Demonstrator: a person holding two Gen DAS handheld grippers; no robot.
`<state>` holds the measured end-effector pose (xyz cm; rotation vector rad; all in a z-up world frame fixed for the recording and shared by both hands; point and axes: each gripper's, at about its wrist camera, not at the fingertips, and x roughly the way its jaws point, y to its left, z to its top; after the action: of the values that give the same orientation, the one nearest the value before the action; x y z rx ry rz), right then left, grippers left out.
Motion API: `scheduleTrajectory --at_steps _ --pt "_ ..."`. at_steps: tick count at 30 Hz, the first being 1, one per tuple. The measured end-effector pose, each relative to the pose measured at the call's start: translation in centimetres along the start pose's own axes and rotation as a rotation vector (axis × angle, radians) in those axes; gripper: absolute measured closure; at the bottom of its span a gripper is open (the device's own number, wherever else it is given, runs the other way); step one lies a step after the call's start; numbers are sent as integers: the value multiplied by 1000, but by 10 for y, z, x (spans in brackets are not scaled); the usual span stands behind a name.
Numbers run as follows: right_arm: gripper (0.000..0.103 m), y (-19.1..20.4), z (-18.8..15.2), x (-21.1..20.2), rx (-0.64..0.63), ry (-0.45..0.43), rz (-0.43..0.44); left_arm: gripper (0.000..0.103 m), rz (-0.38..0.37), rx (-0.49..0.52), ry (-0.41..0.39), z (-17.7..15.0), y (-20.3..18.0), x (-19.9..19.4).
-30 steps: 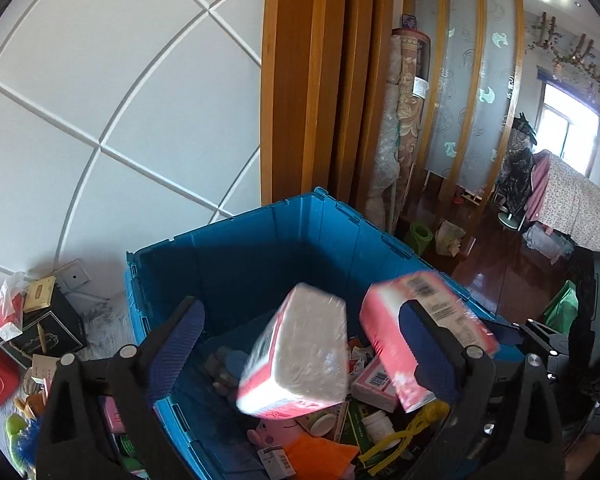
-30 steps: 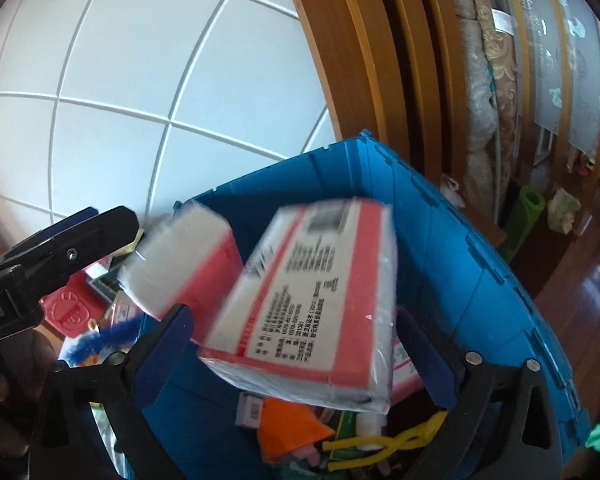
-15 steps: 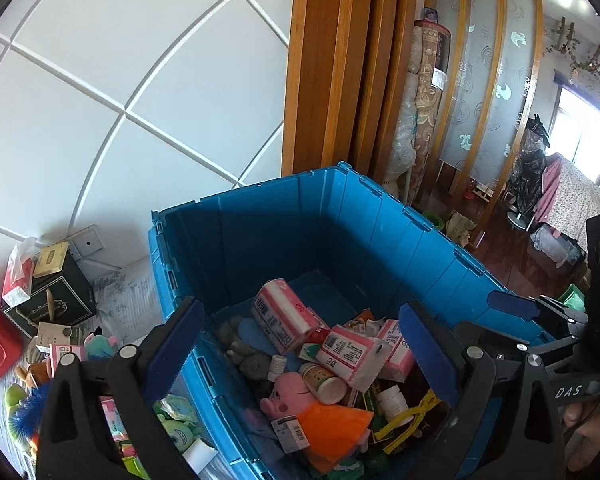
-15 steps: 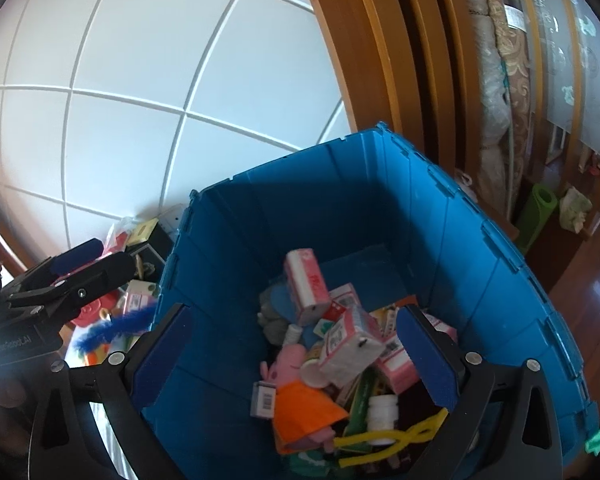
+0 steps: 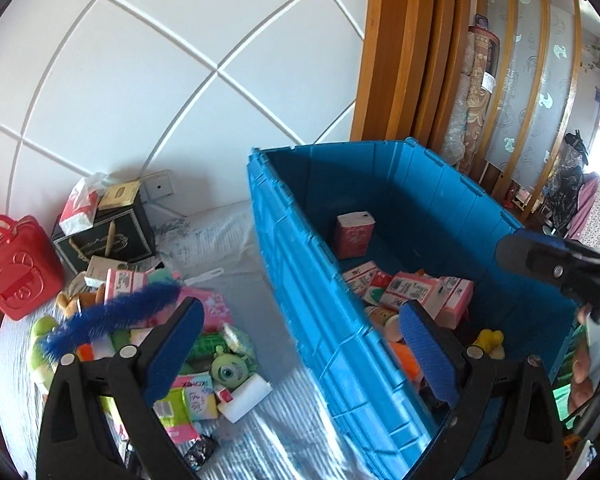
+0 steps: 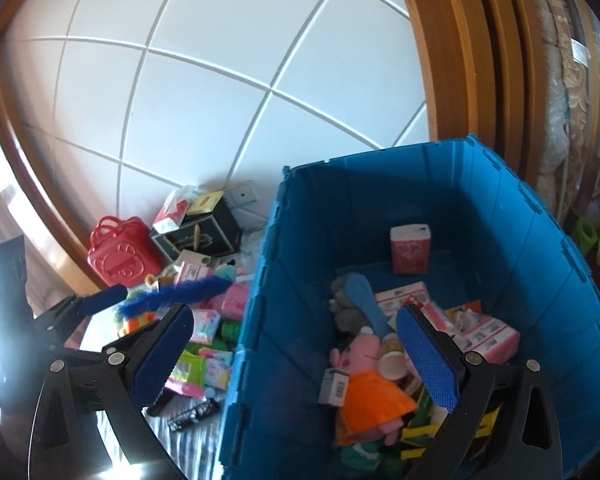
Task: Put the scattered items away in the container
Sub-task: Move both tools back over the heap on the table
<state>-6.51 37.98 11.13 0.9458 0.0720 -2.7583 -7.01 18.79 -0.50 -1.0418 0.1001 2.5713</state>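
Note:
The blue container [image 5: 324, 320] stands on a white cloth, and both views look into it. Inside lie several pink tissue packs [image 5: 416, 292], one pack upright at the back [image 6: 410, 248], and a pink pig plush in an orange dress [image 6: 364, 384]. Left of the container lies a pile of scattered items [image 5: 188, 360], with a fuzzy blue stick [image 5: 112, 316] across it and a green one-eyed toy [image 5: 228, 370]. My left gripper [image 5: 300, 352] is open and empty, straddling the container's left wall. My right gripper [image 6: 294, 356] is open and empty over the same wall.
A red carry case [image 5: 16, 268] and a black box [image 5: 108, 232] with a tissue bag on top stand by the white panelled wall, behind the pile. Wooden posts [image 5: 400, 60] rise behind the container. A hand shows at the right edge [image 5: 588, 364].
The two pink packs dropped from the open grippers into the container and now lie there. Both grippers swung left, bringing the pile on the cloth into view.

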Motion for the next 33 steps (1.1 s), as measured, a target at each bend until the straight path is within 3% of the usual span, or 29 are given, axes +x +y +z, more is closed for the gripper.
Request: scheduleTrajectory --at_steps 12,20,26,33 --pt "0 126 -36 54 -109 79 56 4 95 -147 86 -99 143 -39" --pt "0 188 -75 92 -161 142 56 4 144 -211 152 -153 226 -48" --pt "0 216 -109 139 -145 246 82 4 169 -245 182 -176 280 -33" --pt "0 250 -140 196 -218 311 60 4 177 -246 194 -187 326 6"
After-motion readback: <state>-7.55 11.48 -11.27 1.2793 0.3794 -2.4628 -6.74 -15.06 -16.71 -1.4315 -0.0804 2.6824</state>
